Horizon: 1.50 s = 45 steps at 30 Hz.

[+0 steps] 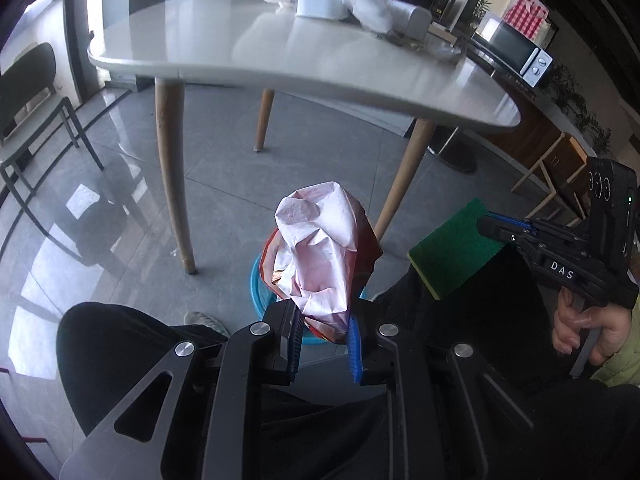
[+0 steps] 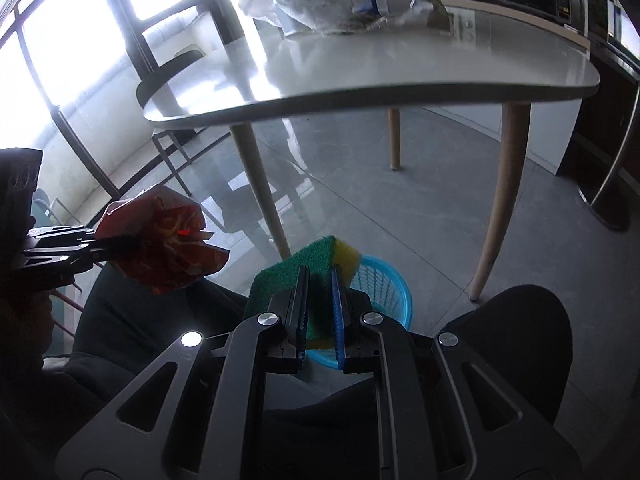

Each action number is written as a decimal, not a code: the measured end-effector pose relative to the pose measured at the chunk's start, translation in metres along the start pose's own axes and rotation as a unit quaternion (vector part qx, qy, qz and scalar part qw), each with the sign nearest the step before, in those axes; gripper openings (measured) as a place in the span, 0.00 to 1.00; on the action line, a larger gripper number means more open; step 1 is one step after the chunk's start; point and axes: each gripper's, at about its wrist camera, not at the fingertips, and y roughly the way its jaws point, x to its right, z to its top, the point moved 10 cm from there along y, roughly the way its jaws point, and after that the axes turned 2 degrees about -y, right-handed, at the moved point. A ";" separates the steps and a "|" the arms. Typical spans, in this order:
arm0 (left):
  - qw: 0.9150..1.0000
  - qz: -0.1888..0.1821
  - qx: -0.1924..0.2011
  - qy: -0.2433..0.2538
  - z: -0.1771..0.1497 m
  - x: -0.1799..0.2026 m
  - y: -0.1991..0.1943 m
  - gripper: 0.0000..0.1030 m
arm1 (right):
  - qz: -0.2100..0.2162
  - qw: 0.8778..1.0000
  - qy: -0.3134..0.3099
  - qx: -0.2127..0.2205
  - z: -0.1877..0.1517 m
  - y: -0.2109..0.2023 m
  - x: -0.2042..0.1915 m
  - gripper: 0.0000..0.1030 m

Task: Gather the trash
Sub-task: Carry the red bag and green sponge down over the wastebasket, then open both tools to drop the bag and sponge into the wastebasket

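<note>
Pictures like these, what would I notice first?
Probably the crumpled red-and-white wrapper, pinched in the left gripper right above the blue basket on the floor. Next, the green and yellow sponge clamped in the right gripper, with the pale table behind holding more bags.

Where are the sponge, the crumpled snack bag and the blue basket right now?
sponge (image 2: 316, 258), right wrist view, on its green scouring face above the fingers.
crumpled snack bag (image 1: 320, 248), left wrist view, on its pale inner lining.
blue basket (image 2: 384, 280), right wrist view, on its mesh wall.
</note>
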 end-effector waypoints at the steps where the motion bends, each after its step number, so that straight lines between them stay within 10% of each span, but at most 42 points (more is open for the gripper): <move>1: 1.000 -0.002 -0.007 -0.004 -0.003 -0.003 0.008 0.17 | -0.002 1.000 0.006 -0.006 -0.003 0.008 0.003 0.09; 45: 0.968 0.019 -0.201 -0.147 -0.014 -0.068 0.242 0.17 | -0.077 0.956 0.100 -0.267 -0.071 0.271 0.078 0.10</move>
